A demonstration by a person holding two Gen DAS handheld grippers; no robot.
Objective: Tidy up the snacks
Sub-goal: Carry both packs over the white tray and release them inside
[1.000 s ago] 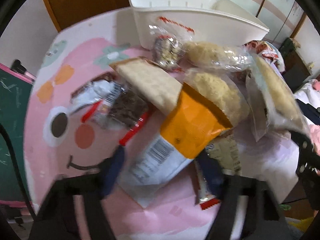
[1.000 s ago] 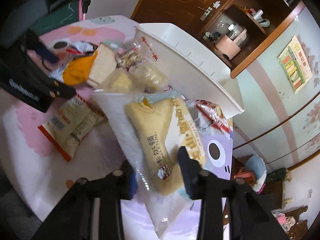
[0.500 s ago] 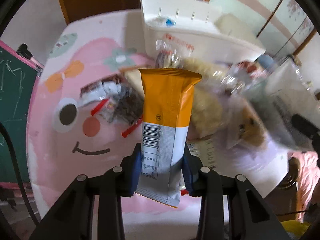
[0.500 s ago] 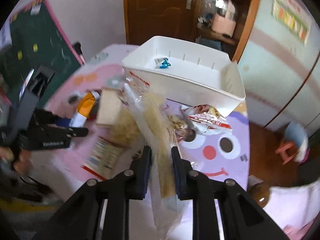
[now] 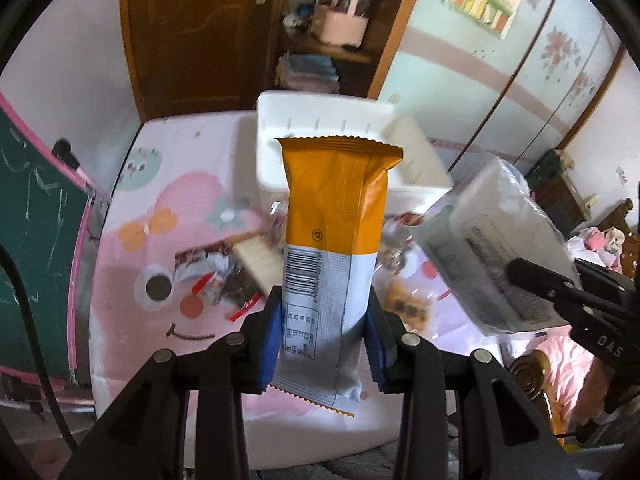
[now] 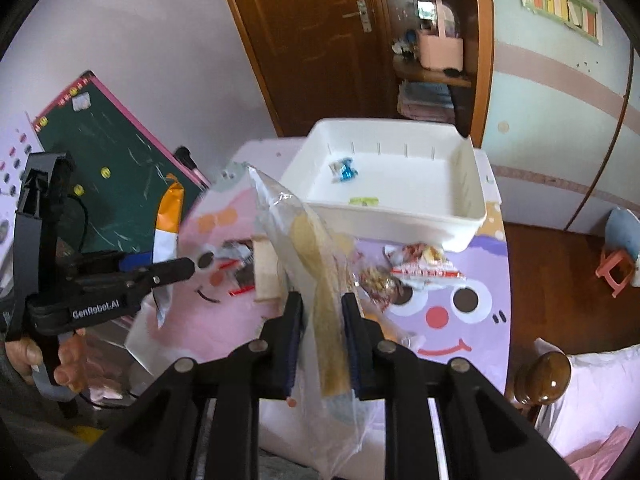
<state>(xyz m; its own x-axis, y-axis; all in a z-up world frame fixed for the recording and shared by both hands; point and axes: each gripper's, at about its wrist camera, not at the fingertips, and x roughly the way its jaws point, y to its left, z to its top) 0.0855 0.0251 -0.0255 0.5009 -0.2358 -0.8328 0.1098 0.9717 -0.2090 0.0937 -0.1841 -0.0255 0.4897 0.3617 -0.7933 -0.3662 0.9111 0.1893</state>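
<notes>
My left gripper is shut on an orange and white snack packet and holds it upright above the table. It also shows in the right wrist view. My right gripper is shut on a clear bag of yellow cake, lifted above the table; the bag also shows in the left wrist view. The white bin stands at the table's far end with two small wrapped sweets inside. Loose snacks lie on the table.
The table has a pink and purple cartoon cover. A green chalkboard leans at the left. A brown door and shelves stand behind the bin. A red and white snack bag lies before the bin.
Both grippers have lifted their packets up and away from the pile. The left closed on the orange packet a second ago and raised it; the right raised the cake bag.
</notes>
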